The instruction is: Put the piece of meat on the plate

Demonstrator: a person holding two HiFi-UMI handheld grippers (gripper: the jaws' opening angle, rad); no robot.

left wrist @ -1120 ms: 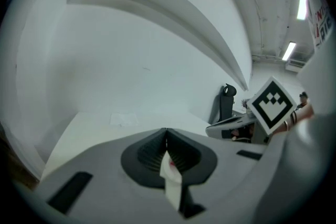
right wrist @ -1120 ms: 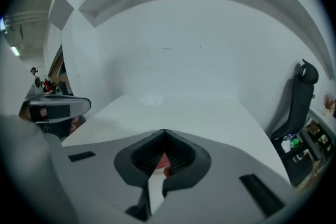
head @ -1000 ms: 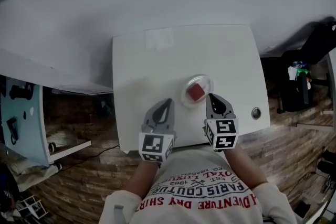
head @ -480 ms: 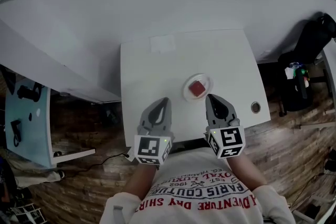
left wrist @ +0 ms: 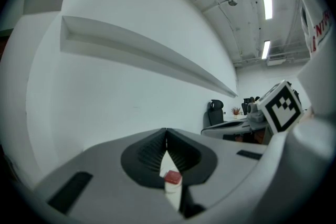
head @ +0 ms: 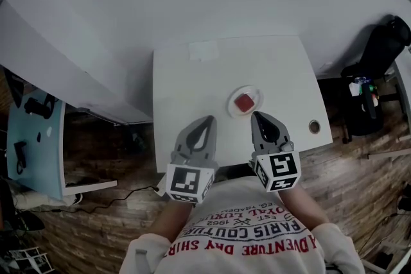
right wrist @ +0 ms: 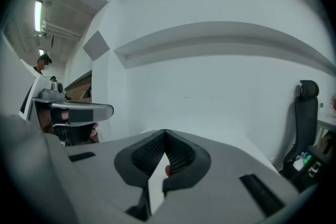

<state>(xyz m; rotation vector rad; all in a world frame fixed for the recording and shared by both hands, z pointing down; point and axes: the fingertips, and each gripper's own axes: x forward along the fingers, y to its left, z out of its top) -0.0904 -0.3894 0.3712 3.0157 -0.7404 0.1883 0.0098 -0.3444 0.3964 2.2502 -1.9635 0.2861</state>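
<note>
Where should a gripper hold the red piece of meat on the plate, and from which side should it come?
Probably its two opposite flat sides, coming from above: the piece of meat is a block lying in the middle of the plate, whose rim may block a level approach. The right gripper is nearest.

One table [head: 192, 83], one plate [head: 230, 104], one piece of meat [head: 244, 102], two claws: left claw [head: 209, 118], right claw [head: 255, 115].
</note>
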